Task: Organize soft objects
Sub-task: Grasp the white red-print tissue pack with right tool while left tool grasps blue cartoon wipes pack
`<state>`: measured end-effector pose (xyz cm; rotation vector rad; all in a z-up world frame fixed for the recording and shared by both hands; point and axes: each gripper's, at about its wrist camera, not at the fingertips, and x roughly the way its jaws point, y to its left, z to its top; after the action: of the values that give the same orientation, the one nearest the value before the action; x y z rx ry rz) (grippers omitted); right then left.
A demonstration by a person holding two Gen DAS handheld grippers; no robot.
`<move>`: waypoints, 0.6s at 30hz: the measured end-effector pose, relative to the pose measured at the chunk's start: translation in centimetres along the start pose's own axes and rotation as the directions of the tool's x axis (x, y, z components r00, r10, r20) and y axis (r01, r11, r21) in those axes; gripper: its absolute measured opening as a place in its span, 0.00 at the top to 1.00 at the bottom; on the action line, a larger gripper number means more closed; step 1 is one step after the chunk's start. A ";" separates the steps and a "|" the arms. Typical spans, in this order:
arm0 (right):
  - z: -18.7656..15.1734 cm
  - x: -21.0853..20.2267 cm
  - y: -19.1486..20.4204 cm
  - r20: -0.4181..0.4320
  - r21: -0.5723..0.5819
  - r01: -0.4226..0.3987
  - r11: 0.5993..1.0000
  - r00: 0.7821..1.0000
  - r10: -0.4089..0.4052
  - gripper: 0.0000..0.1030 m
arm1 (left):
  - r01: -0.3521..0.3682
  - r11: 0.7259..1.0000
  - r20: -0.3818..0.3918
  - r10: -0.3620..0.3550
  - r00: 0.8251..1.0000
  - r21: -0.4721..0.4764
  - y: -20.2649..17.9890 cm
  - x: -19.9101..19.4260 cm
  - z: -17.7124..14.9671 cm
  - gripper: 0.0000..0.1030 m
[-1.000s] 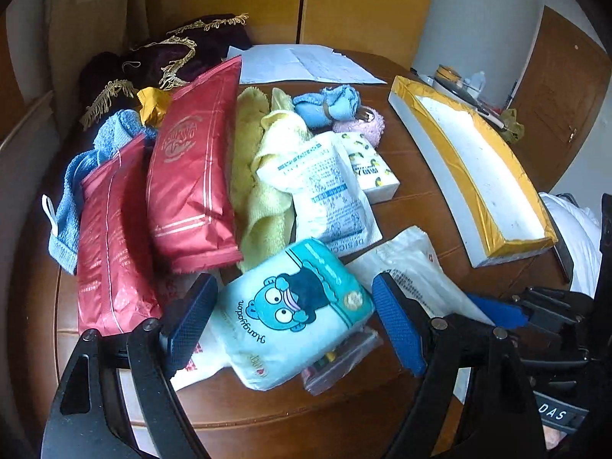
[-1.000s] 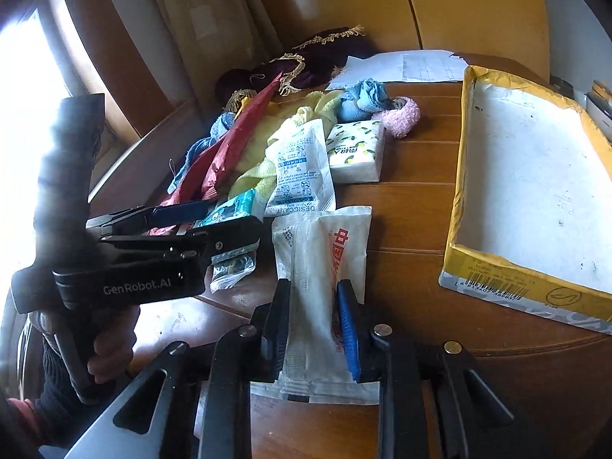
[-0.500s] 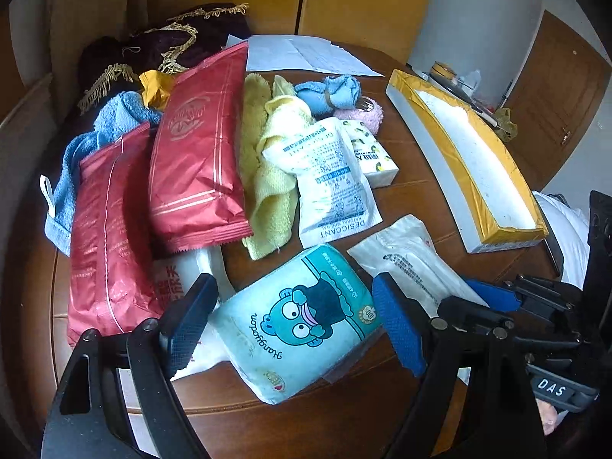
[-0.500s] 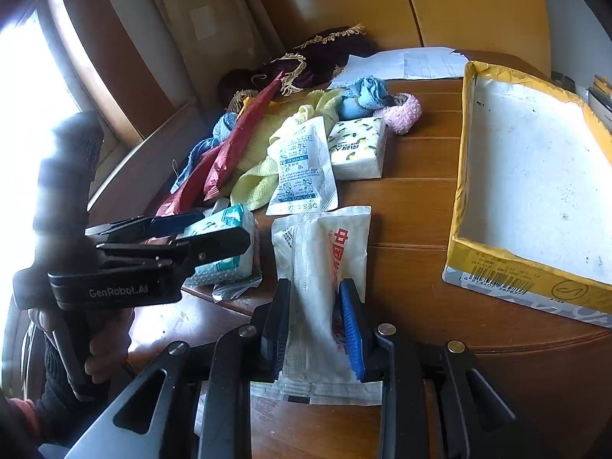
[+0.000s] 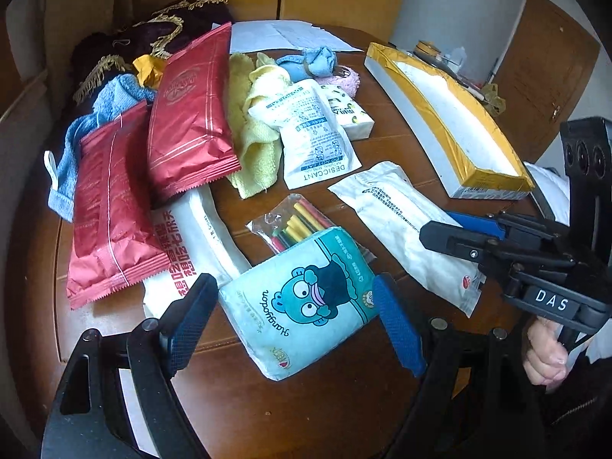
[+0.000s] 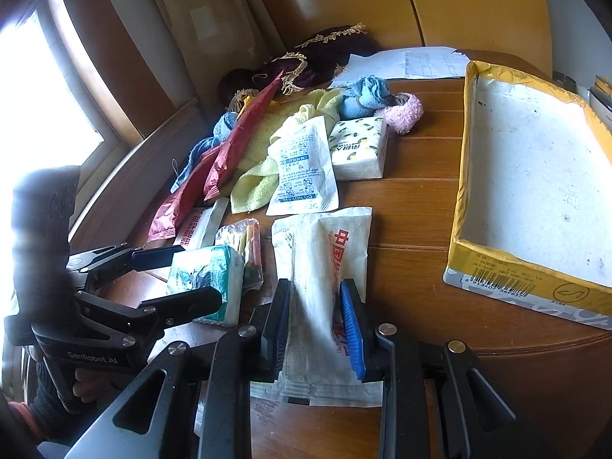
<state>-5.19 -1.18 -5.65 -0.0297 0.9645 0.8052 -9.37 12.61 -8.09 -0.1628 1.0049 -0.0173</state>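
A teal tissue pack [image 5: 306, 306] with a cartoon figure sits between the blue pads of my left gripper [image 5: 292, 287], which is shut on its two sides near the table's front edge. The right wrist view shows the same pack [image 6: 206, 279] pinched in my left gripper [image 6: 199, 275]. My right gripper [image 6: 314, 290] is shut on the near end of a flat white pack with red characters [image 6: 325, 244]. From the left wrist, that white pack [image 5: 401, 222] lies on the wood with my right gripper [image 5: 451, 233] at its right end.
A yellow-taped white box [image 6: 535, 191] lies open at the right. Two red packs [image 5: 183, 114], a yellow cloth [image 5: 252, 145], a desiccant bag [image 5: 313, 134], a lemon-print tissue pack [image 6: 359, 149], blue and pink soft items and a clear bag of coloured sticks [image 5: 294, 222] crowd the round table [image 5: 290, 401].
My left gripper drew the teal pack back toward the table's near edge, uncovering the clear bag of coloured sticks. My right gripper stayed shut on the white pack and barely moved.
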 end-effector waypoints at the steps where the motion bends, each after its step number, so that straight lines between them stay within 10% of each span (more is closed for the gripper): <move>1: 0.0 0.0 0.0 0.000 0.000 0.000 1.000 1.000 0.000 0.72 | -0.011 0.999 -0.009 0.010 1.000 -0.033 0.1 0.0 -0.1 0.19; 13: -0.1 0.1 0.3 0.005 -0.019 0.008 1.000 1.000 -0.008 0.72 | -0.079 0.970 -0.002 0.081 0.997 -0.231 -0.6 0.4 -0.6 0.20; 18: -0.5 0.0 1.1 0.022 -0.068 0.038 0.997 0.999 -0.036 0.76 | -0.108 0.969 0.019 0.115 0.993 -0.223 -0.7 0.3 -0.7 0.38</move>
<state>-6.23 -0.59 -5.57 -0.0980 0.9145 0.8025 -9.75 11.79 -8.59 -0.3096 0.9812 0.2008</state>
